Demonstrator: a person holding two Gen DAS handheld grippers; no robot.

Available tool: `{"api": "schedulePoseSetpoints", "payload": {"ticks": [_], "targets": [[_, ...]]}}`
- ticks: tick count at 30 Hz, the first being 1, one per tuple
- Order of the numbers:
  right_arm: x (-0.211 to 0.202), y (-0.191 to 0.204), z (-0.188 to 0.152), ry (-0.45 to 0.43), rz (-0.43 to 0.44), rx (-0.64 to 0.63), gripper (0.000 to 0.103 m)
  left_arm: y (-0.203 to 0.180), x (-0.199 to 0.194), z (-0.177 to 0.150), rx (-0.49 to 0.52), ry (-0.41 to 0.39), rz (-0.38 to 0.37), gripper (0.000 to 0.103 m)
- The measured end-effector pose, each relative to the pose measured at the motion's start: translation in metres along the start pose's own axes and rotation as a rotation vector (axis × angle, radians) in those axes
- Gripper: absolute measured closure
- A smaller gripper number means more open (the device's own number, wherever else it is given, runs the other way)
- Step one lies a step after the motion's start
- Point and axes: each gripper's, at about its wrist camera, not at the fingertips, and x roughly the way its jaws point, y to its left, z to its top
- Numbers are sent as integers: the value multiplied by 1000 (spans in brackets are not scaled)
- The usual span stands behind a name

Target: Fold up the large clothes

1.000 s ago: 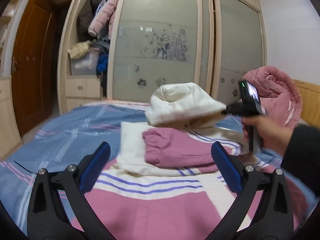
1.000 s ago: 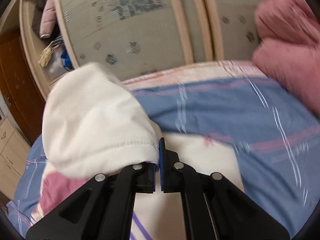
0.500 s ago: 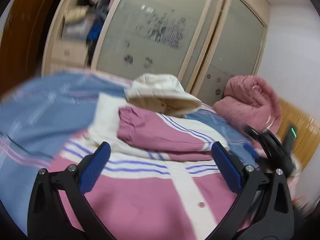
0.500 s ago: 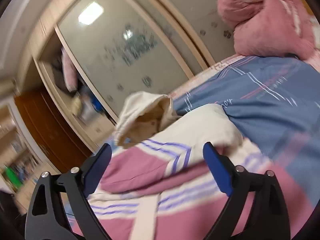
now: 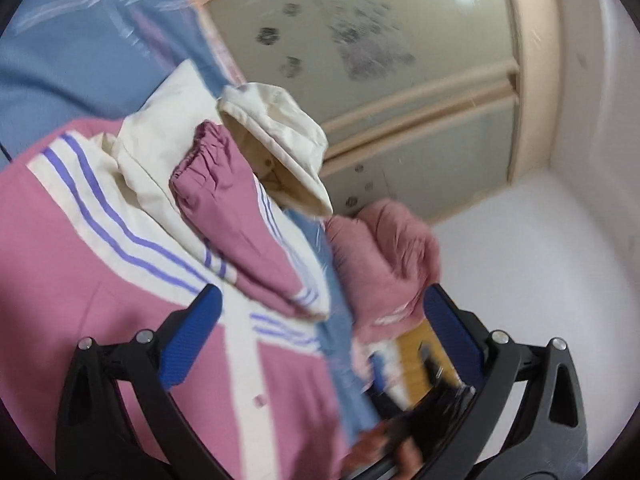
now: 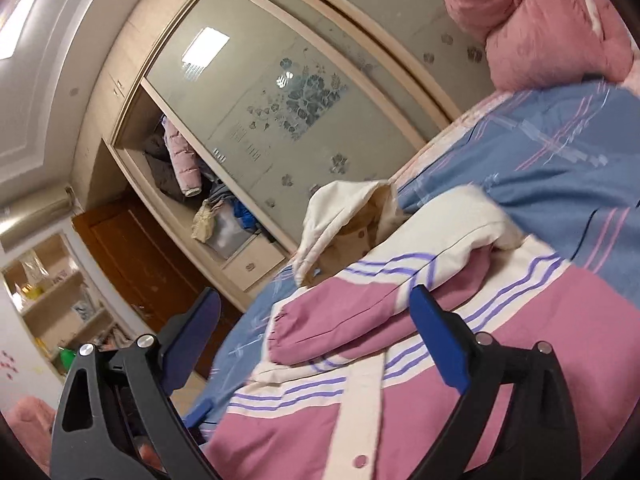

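A pink and cream jacket [image 5: 96, 264] [image 6: 540, 344] with purple stripes lies flat on the blue striped bedspread [image 5: 60, 40] [image 6: 560, 152]. Its pink sleeves [image 5: 232, 216] [image 6: 352, 320] are folded across the chest. The cream hood [image 5: 280, 136] [image 6: 336, 216] lies folded down over the collar. My left gripper [image 5: 320, 332] hovers open above the jacket's front, rolled to one side, nothing between its fingers. My right gripper [image 6: 316, 328] stands open near the sleeves, holding nothing. The other gripper and a hand [image 5: 404, 440] show blurred at the bottom of the left wrist view.
A rolled pink quilt [image 5: 384, 264] [image 6: 552, 24] lies at the head of the bed. A wardrobe with frosted sliding doors [image 6: 280, 104] [image 5: 380, 48] stands behind the bed, with clothes [image 6: 180, 160] in an open section. A brown door [image 6: 132, 256] and shelves [image 6: 52, 292] are beside it.
My right gripper let go of the cream hood, which now rests folded over the collar, and drew back with its jaws wide. My left gripper rolled strongly and shifted sideways over the jacket.
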Motion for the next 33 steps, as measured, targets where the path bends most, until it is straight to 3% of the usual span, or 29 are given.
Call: {"api": "schedulePoseSetpoints", "payload": {"ticks": [2,5,8,14,21,22,23,24,25,27,30,33], "targets": [[4,-2,3,15,27,13,8,-2,25,17,-78,29,-36,2],[6,-5,7,20,23,3,8,-10,83,49,-105,97,-76,2],[6,-15,13,31,38,53,8,-1,131,79,-131,80,-25,2],[1,-30,22,23,37,93,8,42,197,134,-187,-44,123,3],[5,-48,33,18,24,136,8,51,249,159,-171,-24,170,5],[6,-48,34,12,25,136,8,51,253,162,-168,-32,189,10],[7,-48,34,11,26,134,8,52,254,164,-176,-43,205,30],[9,-47,34,13,25,132,8,52,252,166,-181,-58,210,65],[12,-48,34,17,25,133,8,50,249,168,-172,-68,213,75],[15,-50,33,24,22,141,8,43,244,169,-124,-71,219,83],[18,-53,33,24,17,152,8,21,243,172,-43,-65,228,86],[19,-54,35,26,17,159,7,-27,236,167,119,-66,216,89]]}}
